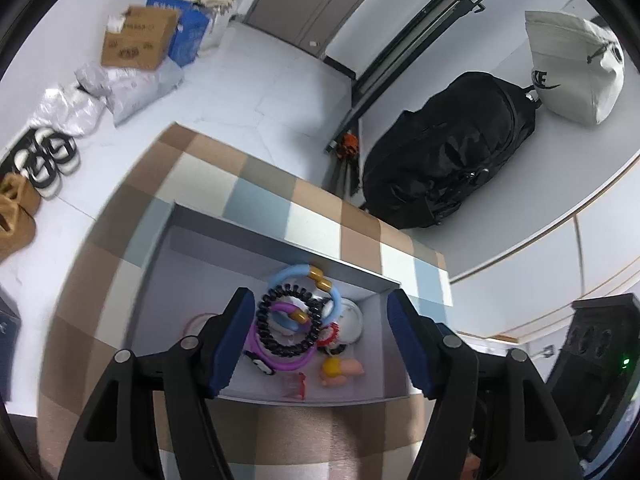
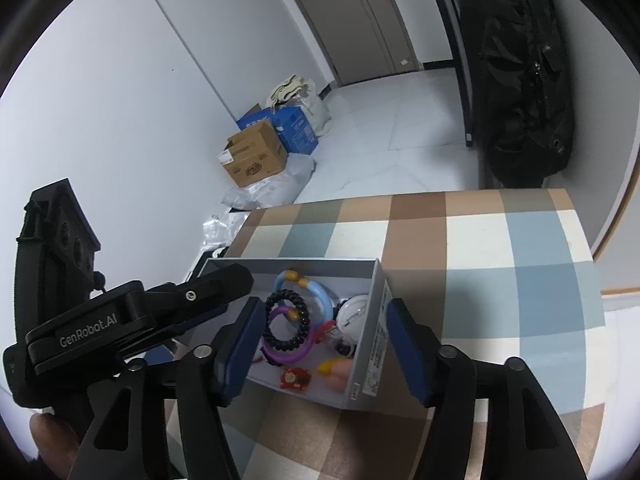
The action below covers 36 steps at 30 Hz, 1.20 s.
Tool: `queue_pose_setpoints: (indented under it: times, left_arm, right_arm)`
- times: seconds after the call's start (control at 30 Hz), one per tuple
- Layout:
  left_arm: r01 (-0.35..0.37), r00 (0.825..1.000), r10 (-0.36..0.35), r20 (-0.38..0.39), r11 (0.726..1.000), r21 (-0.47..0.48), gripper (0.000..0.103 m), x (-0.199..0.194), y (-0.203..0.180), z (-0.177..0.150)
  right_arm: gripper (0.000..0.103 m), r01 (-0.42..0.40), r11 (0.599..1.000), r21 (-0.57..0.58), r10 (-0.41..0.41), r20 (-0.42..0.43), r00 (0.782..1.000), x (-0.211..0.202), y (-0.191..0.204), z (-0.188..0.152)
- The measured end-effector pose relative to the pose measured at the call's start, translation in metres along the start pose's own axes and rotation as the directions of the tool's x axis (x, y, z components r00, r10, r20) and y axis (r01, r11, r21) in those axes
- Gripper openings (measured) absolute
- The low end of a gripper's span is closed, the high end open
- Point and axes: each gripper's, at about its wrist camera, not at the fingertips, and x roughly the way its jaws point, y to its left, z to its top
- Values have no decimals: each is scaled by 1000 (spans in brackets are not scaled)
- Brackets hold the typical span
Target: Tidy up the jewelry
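Along the wall, slippers [image 1: 48, 162], a cardboard box [image 1: 138, 38] and a blue carton [image 1: 188, 32] line the floor; further right, a black backpack [image 1: 452, 152] leans beside a white bag [image 1: 576, 68]. On the checked tablecloth [image 1: 312, 208] sits the grey box [image 1: 224, 220], near its front edge. Inside lie a black spiral hair tie [image 1: 288, 320] over a purple ring [image 1: 280, 356], a pale blue bangle [image 1: 300, 276], a white round case [image 1: 352, 320] and a pink-and-yellow trinket [image 1: 340, 370]. The left gripper [image 1: 320, 340] hangs over them, jaws apart, gripping nothing. The right gripper [image 2: 320, 344] straddles the box's right wall, jaws apart too. Only the right view shows the red brooch [image 2: 295, 379], the box's label [image 2: 376, 348] and a hand [image 2: 52, 440].
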Motion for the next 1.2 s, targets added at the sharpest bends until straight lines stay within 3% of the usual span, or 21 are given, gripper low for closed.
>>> queue_pose_setpoints:
  times: [0.07, 0.33, 0.47, 0.83, 1.2]
  left_arm:
    - [-25, 999, 24, 26, 1000, 16, 73, -4, -2, -1]
    - [-72, 994, 64, 92, 994, 87, 74, -17, -11, -5]
    - [-98, 988, 82, 129, 988, 123, 80, -25, -17, -11]
    - [-176, 955, 123, 270, 967, 183, 81, -55, -24, -27]
    - [-231, 935, 155, 319, 948, 217, 82, -71, -22, -50]
  right_arm:
    - [66, 1, 1000, -1, -1, 5, 1000, -2, 0, 0]
    - [76, 5, 1000, -20, -5, 38, 999, -15, 2, -3]
    - [79, 7, 999, -31, -6, 62, 998, -23, 4, -6]
    - [90, 27, 995, -93, -13, 146, 989, -50, 15, -19]
    - [103, 53, 994, -94, -33, 201, 979, -78, 13, -40]
